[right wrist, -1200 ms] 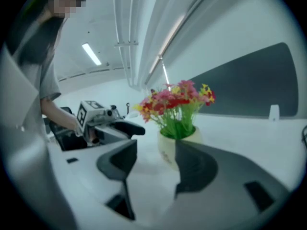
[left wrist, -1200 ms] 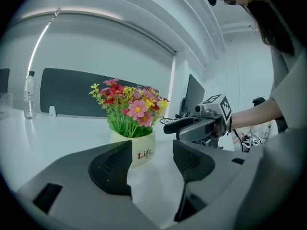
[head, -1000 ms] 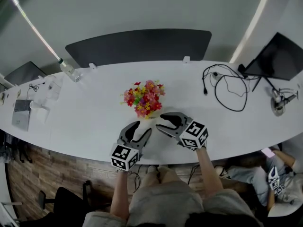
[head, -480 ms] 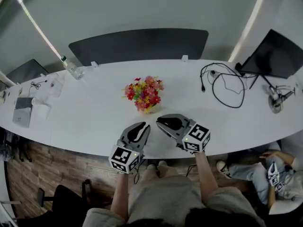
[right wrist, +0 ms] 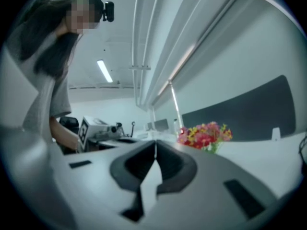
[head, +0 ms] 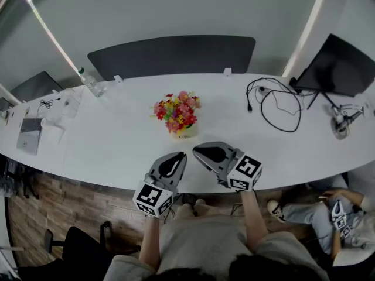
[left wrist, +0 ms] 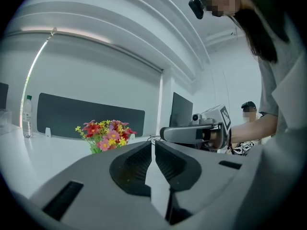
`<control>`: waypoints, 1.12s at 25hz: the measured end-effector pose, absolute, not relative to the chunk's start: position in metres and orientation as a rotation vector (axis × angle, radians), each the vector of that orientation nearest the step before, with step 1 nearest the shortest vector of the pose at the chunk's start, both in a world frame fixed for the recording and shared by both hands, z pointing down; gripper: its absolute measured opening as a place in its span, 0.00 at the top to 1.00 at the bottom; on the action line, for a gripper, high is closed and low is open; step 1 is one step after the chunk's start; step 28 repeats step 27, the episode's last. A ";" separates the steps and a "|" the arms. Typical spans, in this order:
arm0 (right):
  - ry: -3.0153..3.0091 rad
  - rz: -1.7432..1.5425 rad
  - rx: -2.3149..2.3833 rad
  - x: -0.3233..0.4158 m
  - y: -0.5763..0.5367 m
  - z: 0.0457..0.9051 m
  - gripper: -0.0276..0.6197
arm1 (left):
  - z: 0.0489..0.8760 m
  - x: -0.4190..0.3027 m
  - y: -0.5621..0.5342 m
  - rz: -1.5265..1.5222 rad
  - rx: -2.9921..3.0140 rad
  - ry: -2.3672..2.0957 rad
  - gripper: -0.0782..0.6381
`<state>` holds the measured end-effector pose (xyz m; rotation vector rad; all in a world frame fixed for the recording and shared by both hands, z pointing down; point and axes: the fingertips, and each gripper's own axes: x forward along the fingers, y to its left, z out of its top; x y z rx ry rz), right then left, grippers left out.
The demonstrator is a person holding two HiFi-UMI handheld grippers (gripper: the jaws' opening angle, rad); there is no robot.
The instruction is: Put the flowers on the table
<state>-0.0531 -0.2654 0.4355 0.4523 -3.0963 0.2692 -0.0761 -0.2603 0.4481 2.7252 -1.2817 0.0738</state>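
A long white table point(head: 105, 145) curves across the room, backed by a dark panel point(head: 170, 54), with a black monitor point(head: 340, 66) standing at its right end. At the near edge a person holds two grippers above the tabletop, side by side and almost tip to tip. The left gripper point(head: 179, 157) points away from the person toward the middle of the table; its jaws have just been closing and now stand pressed together with nothing between them. The right gripper point(head: 196, 151), just beside it, angles leftward, and its jaws too have just been closing and meet tip to tip, gripping nothing. The flowers point(head: 176, 115), a small bunch of red, pink and yellow blooms, stand upright on the table at mid-length, a little beyond both sets of jaws and apart from them, touched by neither. From the left gripper view the bunch shows beyond and left of the shut jaws; from the right gripper view it shows beyond and right of them. A looped black cable point(head: 281, 107) lies toward the monitor, and a clear bottle point(head: 88, 82) stands at the far left edge.
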 end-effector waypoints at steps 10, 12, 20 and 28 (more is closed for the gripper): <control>-3.120 0.216 0.426 -0.051 -0.266 0.428 0.92 | 0.438 -0.065 -0.260 0.079 2.774 -1.277 0.84; -3.122 0.210 0.422 -0.051 -0.268 0.427 0.92 | 0.436 -0.066 -0.263 0.080 2.775 -1.283 0.84; -3.133 0.196 0.397 -0.051 -0.270 0.424 0.92 | 0.435 -0.067 -0.266 0.089 2.786 -1.281 0.84; -3.127 0.202 0.382 -0.051 -0.272 0.428 0.92 | 0.437 -0.065 -0.270 0.098 2.795 -1.275 0.84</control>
